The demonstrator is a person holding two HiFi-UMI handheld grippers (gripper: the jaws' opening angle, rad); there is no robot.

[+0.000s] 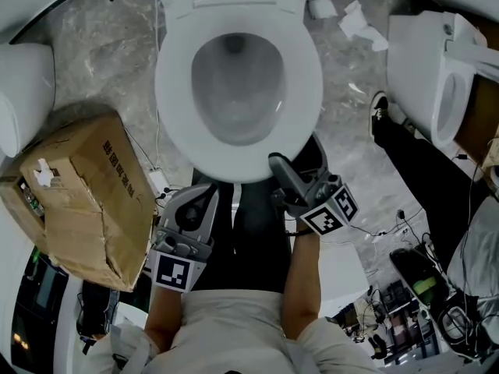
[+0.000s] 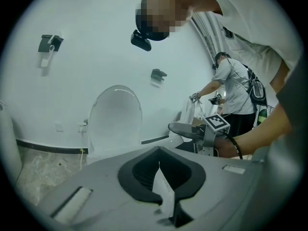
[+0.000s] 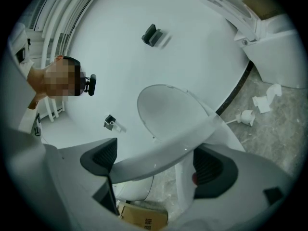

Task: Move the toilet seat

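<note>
Standing over a white toilet, a person holds one gripper in each hand.

- Toilet seat (image 1: 176,84): white ring over the bowl, between the person and the upright lid (image 3: 166,109). In the right gripper view its front rim (image 3: 168,150) appears raised off the bowl, with floor and box showing beneath.
- Right gripper (image 1: 279,166): at the seat's front edge; its jaws (image 3: 154,170) pinch that rim, one dark pad on each side.
- Left gripper (image 1: 207,195): just short of the seat's front, apart from it; jaws (image 2: 161,177) pressed together, holding nothing I can identify.
- Cardboard box (image 1: 86,193): dented, on the floor left of the bowl.
- Second toilet (image 1: 437,76): at the right, well apart.
- Crumpled paper (image 1: 359,22): on the grey marbled floor (image 1: 93,68) between the two toilets.
- Another person (image 2: 231,90): standing by the wall beyond.
</note>
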